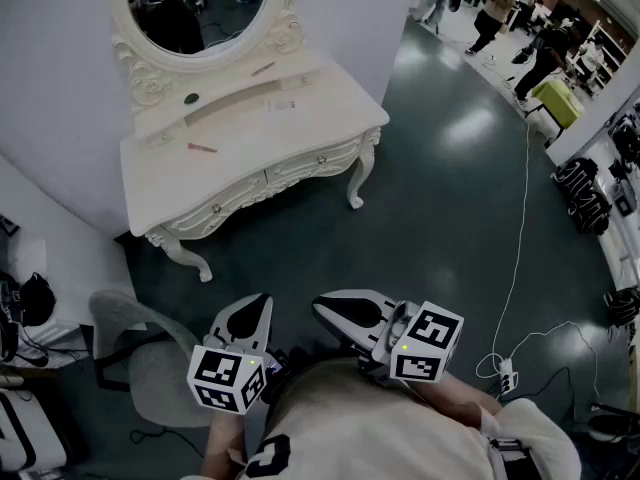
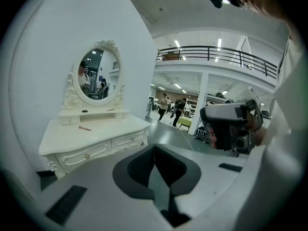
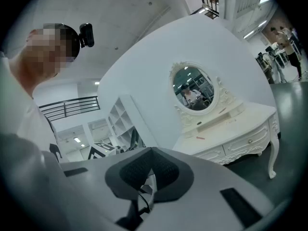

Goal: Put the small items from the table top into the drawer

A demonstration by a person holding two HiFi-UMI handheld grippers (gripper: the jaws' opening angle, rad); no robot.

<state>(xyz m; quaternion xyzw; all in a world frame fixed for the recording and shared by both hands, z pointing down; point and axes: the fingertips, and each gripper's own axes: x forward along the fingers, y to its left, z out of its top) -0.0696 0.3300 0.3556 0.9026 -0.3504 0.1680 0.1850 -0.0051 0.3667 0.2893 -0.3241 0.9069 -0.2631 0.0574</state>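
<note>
– Up by the chest, left gripper (image 2: 154,149) and right gripper (image 3: 150,151) are both pinched shut on nothing. Table (image 1: 300,118) is well off, drawer (image 1: 240,194) closed, pink stick (image 1: 202,148) lying toward the table's left edge. Plan?
– I'd walk up first, pull the knob (image 1: 216,208), then spread the jaws for the stick.

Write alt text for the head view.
A white dressing table with an oval mirror stands across the dark floor, drawers closed, a thin pink item on its top. At the bottom, the left gripper and right gripper sit near the person's chest, both shut and empty.
</note>
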